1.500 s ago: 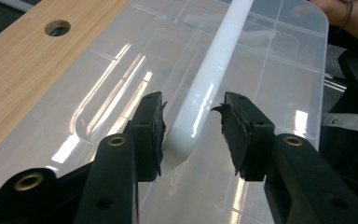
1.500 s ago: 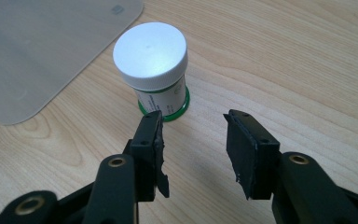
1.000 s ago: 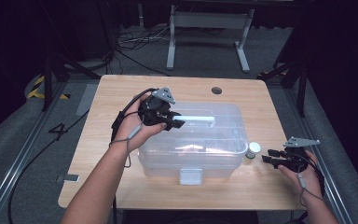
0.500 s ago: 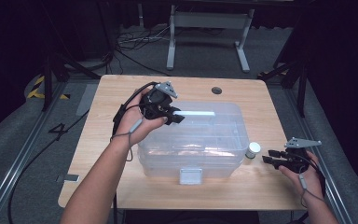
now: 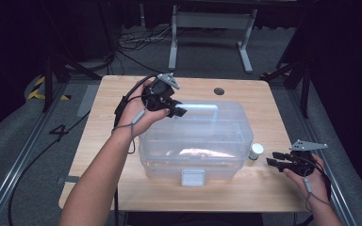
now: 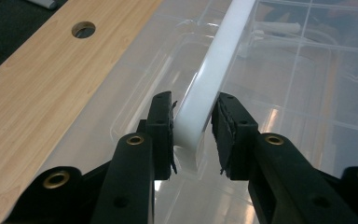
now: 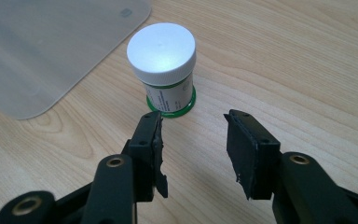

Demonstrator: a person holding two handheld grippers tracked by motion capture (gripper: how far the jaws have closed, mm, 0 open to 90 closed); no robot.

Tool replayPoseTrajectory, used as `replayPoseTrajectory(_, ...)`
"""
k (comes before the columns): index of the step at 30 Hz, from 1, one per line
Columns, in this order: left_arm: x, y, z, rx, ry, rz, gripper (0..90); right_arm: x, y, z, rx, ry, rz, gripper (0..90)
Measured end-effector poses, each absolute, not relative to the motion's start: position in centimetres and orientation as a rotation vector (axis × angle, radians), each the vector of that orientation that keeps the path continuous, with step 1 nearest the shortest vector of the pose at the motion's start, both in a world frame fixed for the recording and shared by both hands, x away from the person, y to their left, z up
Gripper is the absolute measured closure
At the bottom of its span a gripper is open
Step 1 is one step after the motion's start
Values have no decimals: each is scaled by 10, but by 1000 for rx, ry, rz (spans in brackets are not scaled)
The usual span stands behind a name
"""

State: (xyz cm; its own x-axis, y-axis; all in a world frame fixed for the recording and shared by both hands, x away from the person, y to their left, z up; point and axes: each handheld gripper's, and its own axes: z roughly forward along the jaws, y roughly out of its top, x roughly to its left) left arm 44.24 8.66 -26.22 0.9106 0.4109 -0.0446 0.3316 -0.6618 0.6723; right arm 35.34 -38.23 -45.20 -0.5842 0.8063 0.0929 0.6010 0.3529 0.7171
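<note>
A clear plastic storage box (image 5: 202, 141) with a divided lid stands mid-table. Its white handle (image 5: 200, 108) runs along the top. My left gripper (image 5: 179, 111) is at the handle's left end; in the left gripper view both pads (image 6: 165, 130) press the sides of the white handle (image 6: 219, 60), so it is shut on it. A small white-capped jar (image 5: 256, 151) with a green-edged label stands just right of the box. My right gripper (image 5: 271, 161) rests low by the table's right edge, open, and the jar (image 7: 162, 49) stands a little beyond its fingertips (image 7: 193, 140).
The box's front latch (image 5: 193, 177) faces the near edge. A round cable hole (image 5: 218, 91) lies in the wooden table behind the box. The box's corner (image 7: 51, 46) is close to the left of the jar. A metal stand (image 5: 207, 28) and cables sit on the floor beyond.
My left hand has shifted slightly away and up at the handle's left end, still gripping it. The right hand and the jar have stayed put.
</note>
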Motion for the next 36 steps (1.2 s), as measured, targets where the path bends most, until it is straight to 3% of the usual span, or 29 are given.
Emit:
replayPoseTrajectory(19,456,83,-253,2370,563,164,694,349,-382,-447,1219,2332,1083,595)
replayPoseTrajectory(23,457,83,-253,2373,568,160,694,346,-379,-442,1195,2341,1101,686)
replayPoseTrajectory(27,458,83,-252,2373,572,162,693,341,-375,-431,1159,2373,1133,893)
replayPoseTrajectory(36,458,82,-252,2374,581,156,692,335,-358,-413,1026,2414,1213,900)
